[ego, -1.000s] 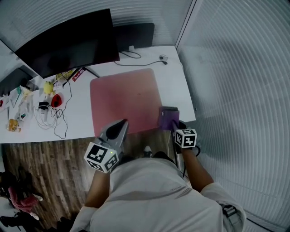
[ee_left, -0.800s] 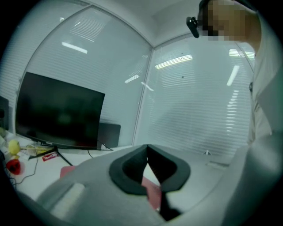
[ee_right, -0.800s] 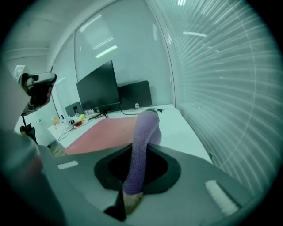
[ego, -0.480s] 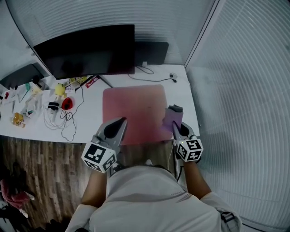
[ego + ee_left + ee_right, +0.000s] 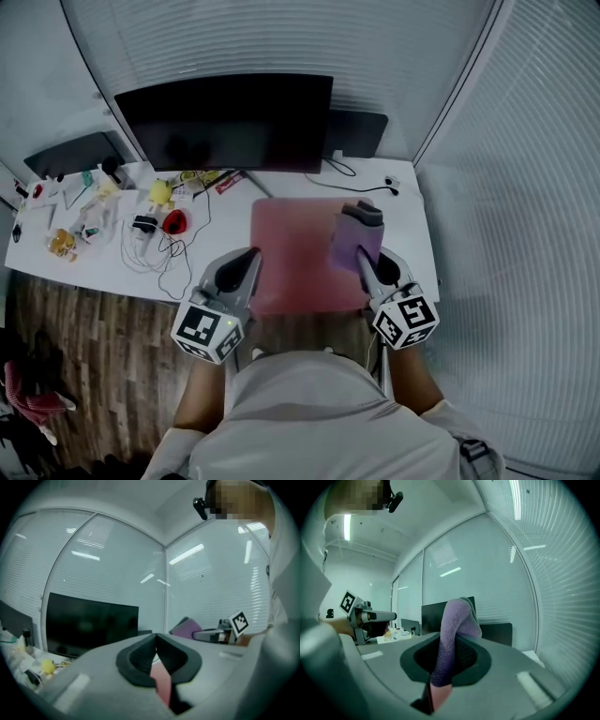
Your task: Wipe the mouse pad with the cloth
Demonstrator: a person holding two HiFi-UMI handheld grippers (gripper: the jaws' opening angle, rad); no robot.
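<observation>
A pink mouse pad (image 5: 295, 251) lies on the white desk (image 5: 225, 246), in front of the black monitor (image 5: 225, 117). My right gripper (image 5: 362, 260) is shut on a purple cloth (image 5: 356, 236), which hangs over the pad's right side; in the right gripper view the cloth (image 5: 454, 630) stands up between the jaws. My left gripper (image 5: 251, 256) is shut with nothing in it, held over the pad's near left corner. In the left gripper view a strip of the pad (image 5: 162, 682) shows below the closed jaws, and the cloth (image 5: 190, 628) with the other gripper shows to the right.
Small items and white cables (image 5: 155, 246) clutter the desk's left part, with a red object (image 5: 173, 221) and a yellow one (image 5: 159, 192). A dark box (image 5: 361, 133) stands behind the pad. Glass walls with blinds enclose the desk. Wooden floor (image 5: 84, 366) lies below.
The head view has shifted, so the desk sits further right and lower in frame. The right gripper has carried the cloth from the pad's near right edge further over the pad.
</observation>
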